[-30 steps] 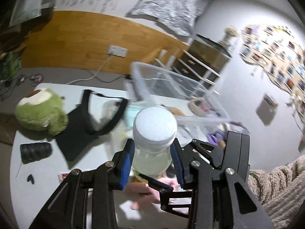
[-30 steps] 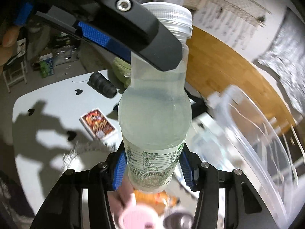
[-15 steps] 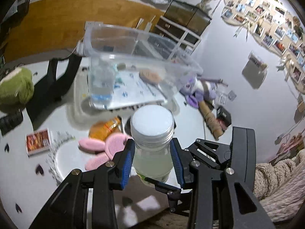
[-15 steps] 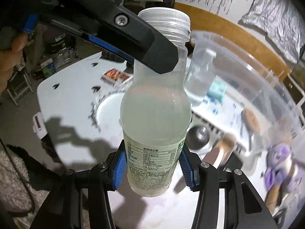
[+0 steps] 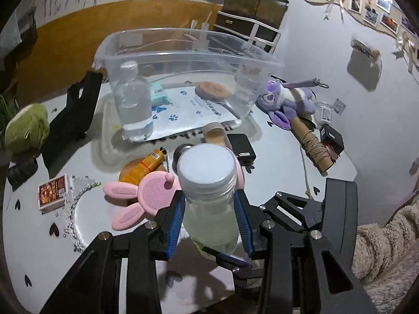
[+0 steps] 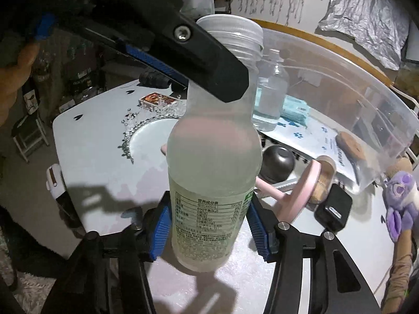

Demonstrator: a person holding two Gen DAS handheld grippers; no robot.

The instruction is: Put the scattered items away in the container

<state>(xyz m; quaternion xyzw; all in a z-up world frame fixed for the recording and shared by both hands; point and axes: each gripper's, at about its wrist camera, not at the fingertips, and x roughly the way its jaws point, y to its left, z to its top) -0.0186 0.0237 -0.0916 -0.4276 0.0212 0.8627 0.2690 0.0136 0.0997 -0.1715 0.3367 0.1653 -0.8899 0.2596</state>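
Note:
A cloudy drink bottle with a grey screw cap hangs upright over the table's near edge. My left gripper is shut on its neck just under the cap. My right gripper is shut on its labelled lower body, and the left gripper's finger crosses the cap from above. The clear plastic container stands at the far side of the table. It holds a clear water bottle, a teal pack and a brown round piece.
On the white table lie a pink bunny brush, an orange lighter, a black box, a card box, a beaded tiara, a purple plush, a green plush and a black bag.
Both grippers have kept hold of the bottle and carried it back from the container toward the table's near edge. The container now sits farther off, with the scattered items in between.

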